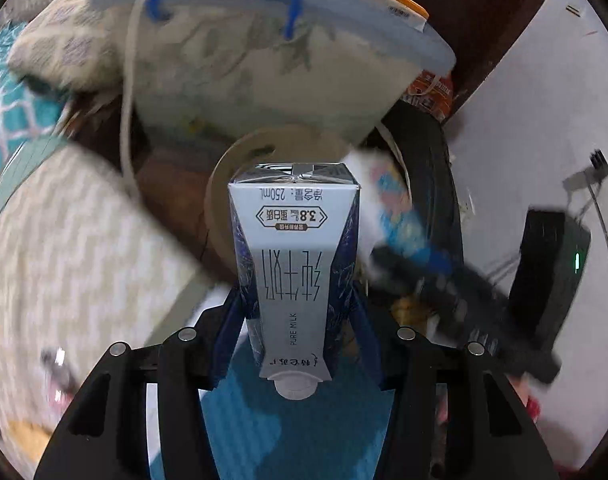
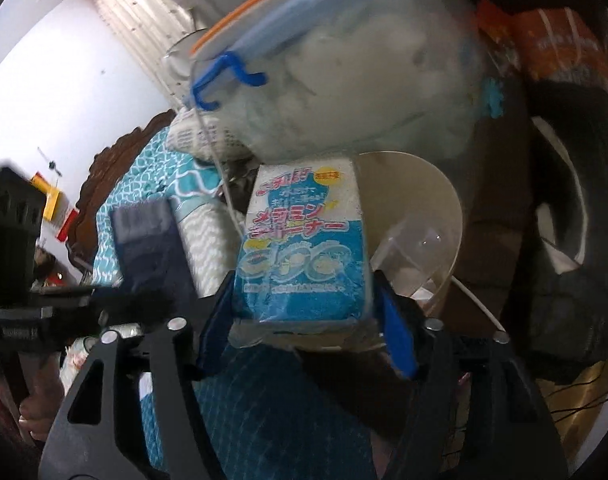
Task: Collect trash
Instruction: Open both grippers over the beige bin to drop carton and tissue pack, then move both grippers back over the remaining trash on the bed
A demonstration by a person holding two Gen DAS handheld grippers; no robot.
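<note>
My left gripper (image 1: 294, 308) is shut on a grey and blue milk carton (image 1: 294, 264), held upside down with its cap toward the camera. Beyond it stands a round beige bin (image 1: 224, 184). My right gripper (image 2: 300, 300) is shut on a white and blue sponge packet (image 2: 304, 240) with red Japanese lettering, held in front of the beige bin (image 2: 424, 208), which has clear plastic inside. The right gripper with its packet also shows blurred in the left wrist view (image 1: 396, 216). The left gripper's carton shows as a dark blur in the right wrist view (image 2: 144, 240).
A large clear storage box (image 1: 264, 60) with a blue clip and orange-edged lid looms above the bin, also in the right wrist view (image 2: 344, 80). A bed with teal and chevron bedding (image 1: 64, 240) lies left. A black bag (image 2: 564, 240) and white wall (image 1: 544, 100) are to the right.
</note>
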